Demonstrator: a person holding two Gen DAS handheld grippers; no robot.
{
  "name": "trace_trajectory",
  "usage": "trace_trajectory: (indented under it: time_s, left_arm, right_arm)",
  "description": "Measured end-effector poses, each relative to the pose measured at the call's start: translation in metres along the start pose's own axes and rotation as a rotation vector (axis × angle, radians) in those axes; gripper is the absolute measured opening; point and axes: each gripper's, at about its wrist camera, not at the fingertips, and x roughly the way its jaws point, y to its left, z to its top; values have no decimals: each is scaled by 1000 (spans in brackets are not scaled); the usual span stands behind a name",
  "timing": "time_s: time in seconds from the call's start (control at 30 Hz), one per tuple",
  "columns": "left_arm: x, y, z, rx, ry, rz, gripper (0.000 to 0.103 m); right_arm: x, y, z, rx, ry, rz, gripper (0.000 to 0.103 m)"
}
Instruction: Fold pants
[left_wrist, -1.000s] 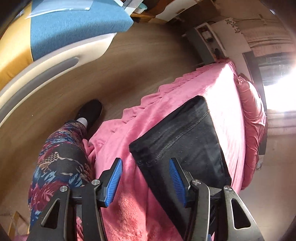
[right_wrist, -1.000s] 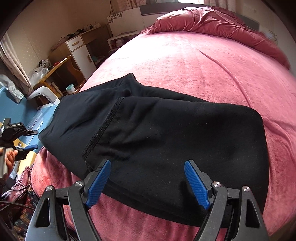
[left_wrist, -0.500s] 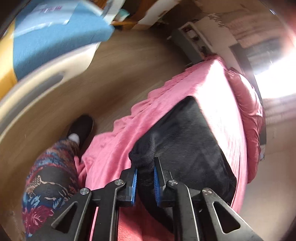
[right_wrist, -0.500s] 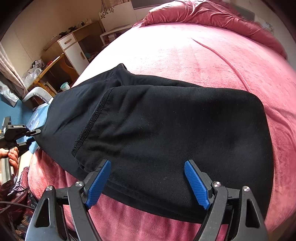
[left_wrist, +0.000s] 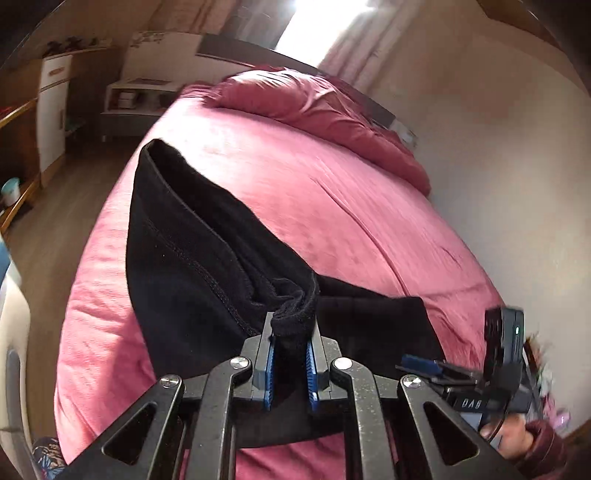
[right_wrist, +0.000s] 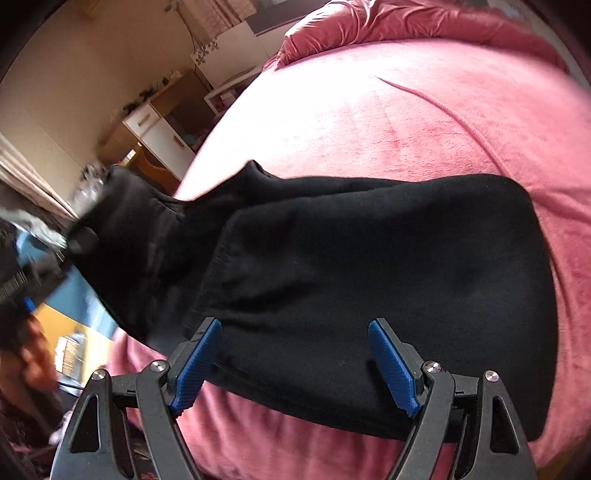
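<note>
Pink bed (left_wrist: 332, 206) under everything, crumpled duvet (left_wrist: 317, 107) at far end. Black pants (right_wrist: 369, 266) folded on bed's near edge. My left claw (left_wrist: 290, 354) clamped on bunched pants corner, lifted. My right claw (right_wrist: 295, 362) spread wide, low over pants.

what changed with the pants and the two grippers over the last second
The left gripper closed on a corner of the black pants and lifted it, swinging toward the head of the pink bed. The right gripper stayed open, hovering over the pants' near edge.
</note>
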Motion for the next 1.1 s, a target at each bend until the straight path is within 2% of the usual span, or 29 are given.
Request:
trace_trajectory:
  time_s: [0.13,0.33,0.43,0.57,0.7,1.1]
  left_arm:
    - [21,-21,-11,62,68,-28,13]
    - [28,-33,-21,115,112,12,13]
    - [29,-35,-22,132,117,35,13]
    - [34,-44,-27,193,127,103,13]
    - [39,-56,-36,274,130,158,13]
    - [43,-57,-39,286,142,165,13]
  right_arm:
    - [-5,1,13,39,-2,133,83]
    - [9,11,23,78,32,248,84]
    - [16,17,22,78,51,258,84]
    - [24,20,18,88,76,258,85]
    - [23,4,15,119,91,262,86]
    - [36,-2,28,179,127,367,89]
